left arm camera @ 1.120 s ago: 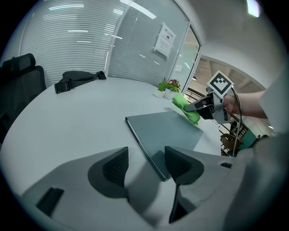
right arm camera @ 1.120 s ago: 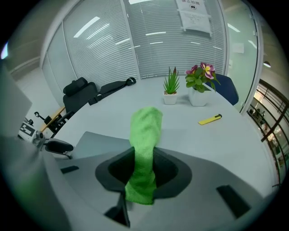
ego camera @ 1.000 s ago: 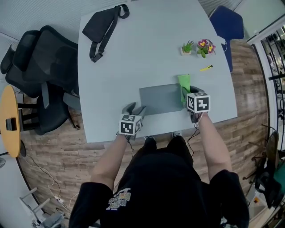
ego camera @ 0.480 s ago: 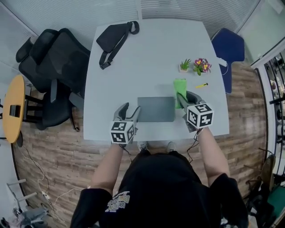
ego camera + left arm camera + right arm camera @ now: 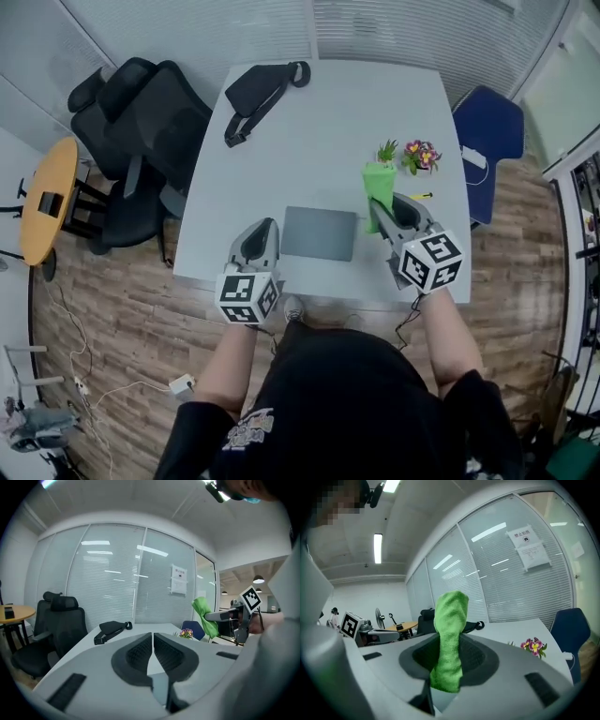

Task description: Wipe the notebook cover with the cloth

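Here's the picture: the grey notebook (image 5: 319,233) lies flat and closed near the front edge of the pale worktop (image 5: 328,122), and everything else sits around it. To the notebook's left the left gripper (image 5: 267,227) is held in the air, and its own view shows the jaws pressed together with nothing between them (image 5: 153,637); they have just been closing. To the notebook's right the right gripper (image 5: 384,202) pinches the green cloth (image 5: 379,192), and the right gripper view confirms it: the cloth (image 5: 449,639) is clamped between the two pads (image 5: 476,656), one end poking up past the tips and the other hanging below. In the left gripper view the cloth is held up in the air, clear of the notebook. Just right of the notebook, past the cloth, lies a small yellow pen (image 5: 421,196). Beyond the notebook's right corner stand a little potted plant (image 5: 387,151) and a small bunch of flowers (image 5: 421,155). Well behind the notebook, towards the far left corner, lies a black bag (image 5: 262,94). Off the worktop, left of the notebook, stands a black office chair (image 5: 141,131).
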{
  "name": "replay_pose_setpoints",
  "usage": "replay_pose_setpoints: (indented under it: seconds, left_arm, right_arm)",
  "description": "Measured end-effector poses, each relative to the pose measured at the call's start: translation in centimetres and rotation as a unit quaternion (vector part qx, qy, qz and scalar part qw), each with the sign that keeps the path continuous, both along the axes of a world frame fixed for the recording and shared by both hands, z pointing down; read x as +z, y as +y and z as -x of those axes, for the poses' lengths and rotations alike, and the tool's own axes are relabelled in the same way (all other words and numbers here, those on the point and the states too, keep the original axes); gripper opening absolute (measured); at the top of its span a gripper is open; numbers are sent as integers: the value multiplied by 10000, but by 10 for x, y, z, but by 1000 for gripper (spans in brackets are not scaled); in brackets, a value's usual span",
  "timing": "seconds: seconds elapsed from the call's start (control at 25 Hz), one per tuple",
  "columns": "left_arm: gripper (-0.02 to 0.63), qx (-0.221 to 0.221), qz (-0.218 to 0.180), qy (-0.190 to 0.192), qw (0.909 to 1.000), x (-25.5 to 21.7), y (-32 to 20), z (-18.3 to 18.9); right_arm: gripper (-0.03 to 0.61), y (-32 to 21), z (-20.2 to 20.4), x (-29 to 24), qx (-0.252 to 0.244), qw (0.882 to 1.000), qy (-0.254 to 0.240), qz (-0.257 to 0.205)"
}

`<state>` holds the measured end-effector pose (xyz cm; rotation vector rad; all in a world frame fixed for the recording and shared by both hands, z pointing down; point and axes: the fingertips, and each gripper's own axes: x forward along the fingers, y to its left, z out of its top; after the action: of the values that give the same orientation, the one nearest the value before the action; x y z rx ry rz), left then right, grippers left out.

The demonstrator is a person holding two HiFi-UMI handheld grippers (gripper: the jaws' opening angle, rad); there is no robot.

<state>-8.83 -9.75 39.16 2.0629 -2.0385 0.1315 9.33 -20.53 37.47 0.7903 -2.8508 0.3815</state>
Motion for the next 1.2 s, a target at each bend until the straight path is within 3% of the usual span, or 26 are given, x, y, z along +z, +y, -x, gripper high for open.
replay_pose_setpoints:
  seconds: [0.16,0.36,0.6,0.92,1.2]
  left_arm:
    - [6,-225,-274,-210,9992,-27,29,-26]
    - [6,-410,-327,-449,9976,-33,69,-51]
    - [6,-447,-209,-346,9982,-22,105,-53]
    - [6,-2,-227,-143,9996,-17,146,-42]
    - [6,608,-230,-42,9979,-8,183,-30]
  right_arm:
    - [112,21,-7,-20,-425,9987,-211,-162]
    - [112,47,-9,-20,-755,9965,-324,-145]
    - [112,78,0,-10,-891,9955,-333,-14]
    - [112,132,19,-3,-680,9975,-180,46]
    - [112,185,20,1,-47,9999,-120,3]
